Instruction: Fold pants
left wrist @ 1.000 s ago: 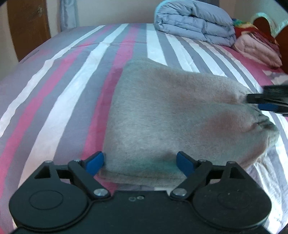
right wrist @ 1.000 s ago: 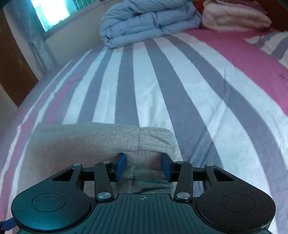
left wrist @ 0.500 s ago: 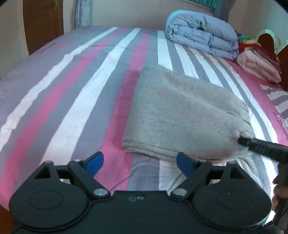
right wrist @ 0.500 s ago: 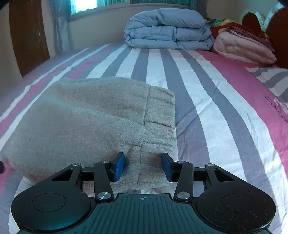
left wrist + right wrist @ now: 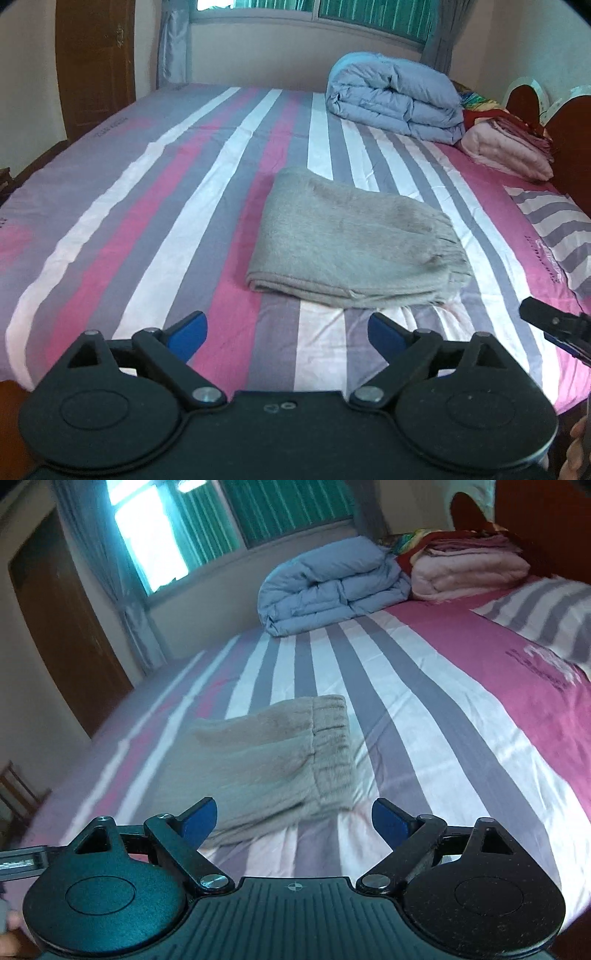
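Left wrist view: my left gripper [image 5: 287, 330] sits back from the pants, fingers [image 5: 188, 328] spread wide and just opened a bit further, nothing between them, only striped sheet under the gap. The grey pants [image 5: 354, 247] lie folded into a flat stack on the bed [image 5: 147, 206], near the front edge, waistband end toward the right. Well beyond the pants, at the far side of the bed, there's a rolled blue duvet [image 5: 395, 101], and a pink folded blanket [image 5: 506, 149] just right of it. A striped pillow [image 5: 557, 225] is off to the right of the pants. The tip of my right gripper [image 5: 554, 325] pokes in at the right edge, clear of the pants.

Right wrist view: right gripper [image 5: 294, 819] also backed off, fingers [image 5: 391, 821] have just opened and now stand wide apart, pinching nothing. Pants [image 5: 273, 764] lie ahead and slightly left of the gap, ribbed waistband on their right side, apart from both pads. Frame is tilted and a bit blurred. Blue duvet [image 5: 332, 587] and pink blanket [image 5: 469, 572] are far beyond the pants. Window with green curtains [image 5: 280, 509] is behind the duvet.
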A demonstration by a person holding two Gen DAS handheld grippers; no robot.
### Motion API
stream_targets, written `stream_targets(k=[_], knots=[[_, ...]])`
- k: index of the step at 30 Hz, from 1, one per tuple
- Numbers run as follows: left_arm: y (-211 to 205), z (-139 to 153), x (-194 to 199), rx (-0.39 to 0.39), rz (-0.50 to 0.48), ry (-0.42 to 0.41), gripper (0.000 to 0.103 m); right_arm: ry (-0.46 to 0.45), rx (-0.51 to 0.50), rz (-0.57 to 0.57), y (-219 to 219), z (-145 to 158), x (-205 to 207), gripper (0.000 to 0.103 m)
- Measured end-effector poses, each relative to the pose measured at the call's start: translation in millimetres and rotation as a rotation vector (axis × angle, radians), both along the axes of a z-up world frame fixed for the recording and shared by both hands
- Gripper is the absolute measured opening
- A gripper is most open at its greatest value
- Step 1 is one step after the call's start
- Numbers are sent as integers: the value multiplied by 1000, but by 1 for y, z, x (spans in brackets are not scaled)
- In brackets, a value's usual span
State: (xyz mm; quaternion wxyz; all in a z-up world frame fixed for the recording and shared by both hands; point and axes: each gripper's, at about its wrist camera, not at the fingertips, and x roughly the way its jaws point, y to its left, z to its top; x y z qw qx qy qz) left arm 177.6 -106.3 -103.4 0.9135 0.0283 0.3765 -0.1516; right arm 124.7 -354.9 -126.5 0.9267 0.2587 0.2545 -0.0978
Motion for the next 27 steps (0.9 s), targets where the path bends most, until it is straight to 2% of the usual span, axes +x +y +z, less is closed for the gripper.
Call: stream_targets(k=[3,7,12,16,20,27], knots=[[5,11,-26,-1,-1,-24,91,-48,23,9,10,20,-33,95],[9,28,-72,19,-28,-102,97,-147,29,31,27,49,-77,101],[16,48,-132,31,-45,-221,97,-270,-19,30,56,77,-131,103],[28,57,-164,32,-36,-283,97,-308,-84,19,77,89,-163,103],[32,55,-170,33,-29,-296,97,-335,-106,-20,89,88,-180,103],[31,47,-159,50,-6,-283,97,-304,-214,5,106,82,-167,103]])
